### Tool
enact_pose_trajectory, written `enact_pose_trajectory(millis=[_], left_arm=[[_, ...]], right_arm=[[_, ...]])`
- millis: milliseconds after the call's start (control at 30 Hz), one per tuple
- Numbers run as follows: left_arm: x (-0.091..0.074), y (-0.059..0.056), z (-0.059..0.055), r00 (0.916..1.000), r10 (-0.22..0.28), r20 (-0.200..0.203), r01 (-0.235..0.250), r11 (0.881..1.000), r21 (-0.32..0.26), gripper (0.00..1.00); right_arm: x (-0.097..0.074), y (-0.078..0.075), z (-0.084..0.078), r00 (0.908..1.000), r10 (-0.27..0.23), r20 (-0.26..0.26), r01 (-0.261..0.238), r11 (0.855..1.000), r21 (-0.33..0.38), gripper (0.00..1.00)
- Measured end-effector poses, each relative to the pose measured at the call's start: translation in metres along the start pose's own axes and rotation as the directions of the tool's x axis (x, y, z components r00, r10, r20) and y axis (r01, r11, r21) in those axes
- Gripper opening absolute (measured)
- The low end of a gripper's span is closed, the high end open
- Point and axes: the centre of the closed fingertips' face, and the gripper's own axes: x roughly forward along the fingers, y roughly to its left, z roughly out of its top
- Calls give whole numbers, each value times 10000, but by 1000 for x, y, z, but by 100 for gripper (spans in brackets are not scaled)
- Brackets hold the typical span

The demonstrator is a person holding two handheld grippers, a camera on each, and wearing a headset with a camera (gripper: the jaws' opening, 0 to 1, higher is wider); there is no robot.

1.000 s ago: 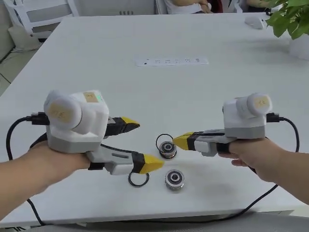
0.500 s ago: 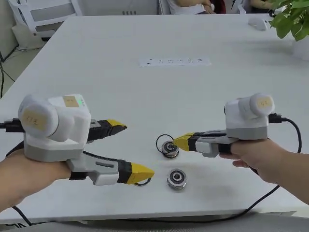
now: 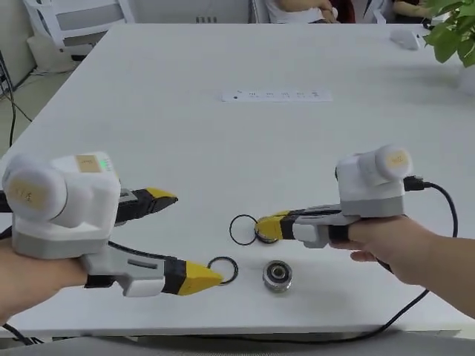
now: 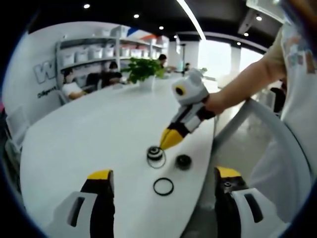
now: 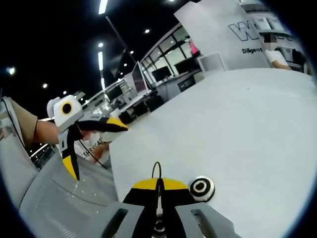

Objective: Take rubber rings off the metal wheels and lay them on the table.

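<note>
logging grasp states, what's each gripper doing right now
Left gripper: open, jaws wide apart, holding nothing.
Right gripper: shut on a thin black rubber ring.

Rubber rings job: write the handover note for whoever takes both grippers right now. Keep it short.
Grippers: the left gripper is open and holds nothing, above the table's near edge. The right gripper is shut on the pinched ring at the far wheel. Its loop juts out to that wheel's left; whether it is fully off, I cannot tell.
Done: one loose ring lies flat on the table beside the near wheel.
To do: pull the pinched ring clear and lay it down. Check the near wheel for another ring; it is too small to tell.
</note>
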Motion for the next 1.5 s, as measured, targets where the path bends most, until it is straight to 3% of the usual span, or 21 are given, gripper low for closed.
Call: enact_pose_trajectory(millis=[367, 767, 1133, 1500], left_arm=[[-9, 5, -4, 9997, 253, -5, -253, 9997, -1, 85], [-13, 5, -8, 9996, 266, -126, -265, 9996, 57, 85], [-13, 3, -13, 9995, 241, -193, -241, 9997, -27, 84], [-13, 2, -17, 9993, 204, -303, -206, 9998, -57, 84]], right_arm=[[15, 15, -11, 9963, 621, -591, -602, 9976, 344, 0], [29, 23, -27, 9868, 936, -1324, -785, 9903, 1147, 0], [37, 21, -42, 9801, 759, -1832, -469, 9863, 1580, 0], [39, 14, -45, 9796, 413, -1966, -108, 9881, 1536, 0]])
